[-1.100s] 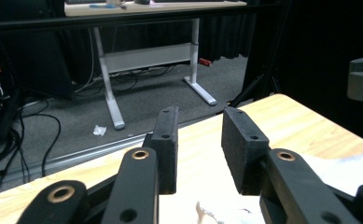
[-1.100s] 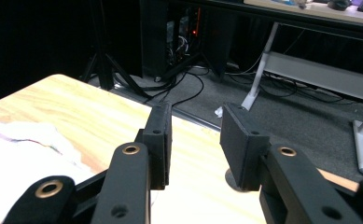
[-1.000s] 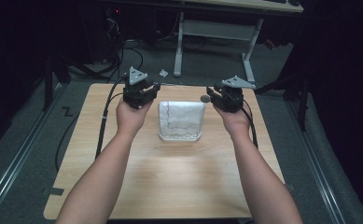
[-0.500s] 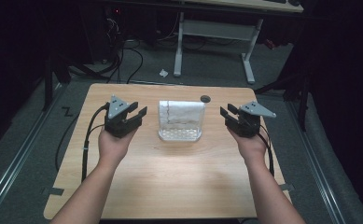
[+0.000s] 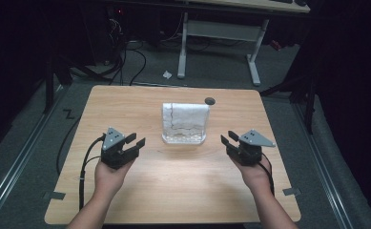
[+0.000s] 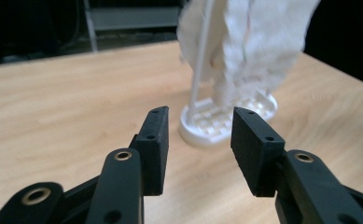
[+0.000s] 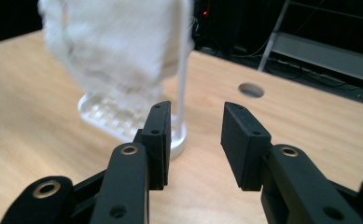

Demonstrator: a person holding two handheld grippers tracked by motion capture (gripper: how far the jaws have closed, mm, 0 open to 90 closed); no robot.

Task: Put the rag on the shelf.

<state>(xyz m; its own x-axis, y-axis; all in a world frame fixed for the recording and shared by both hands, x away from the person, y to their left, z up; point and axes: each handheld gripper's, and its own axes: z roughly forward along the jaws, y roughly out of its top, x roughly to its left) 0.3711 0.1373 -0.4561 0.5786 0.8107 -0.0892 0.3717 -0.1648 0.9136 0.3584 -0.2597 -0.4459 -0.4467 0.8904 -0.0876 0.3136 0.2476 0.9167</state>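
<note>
Both hands drawn back toward the table's near edge since the earlier frame, left gripper (image 5: 134, 141) with jaws just opening and empty, right gripper (image 5: 227, 140) released and empty, white cloth (image 5: 185, 120) draped over its rack (image 5: 183, 139) mid-table, between and beyond them, untouched

light: overhead pool on desk (image 5: 183, 191), glare patch centre | surround: near-black from 9 through 12 to 3 o'clock | shadows: soft, short | blur: white cloth (image 6: 249, 42) soft in both tool views | jaws sharp
</note>
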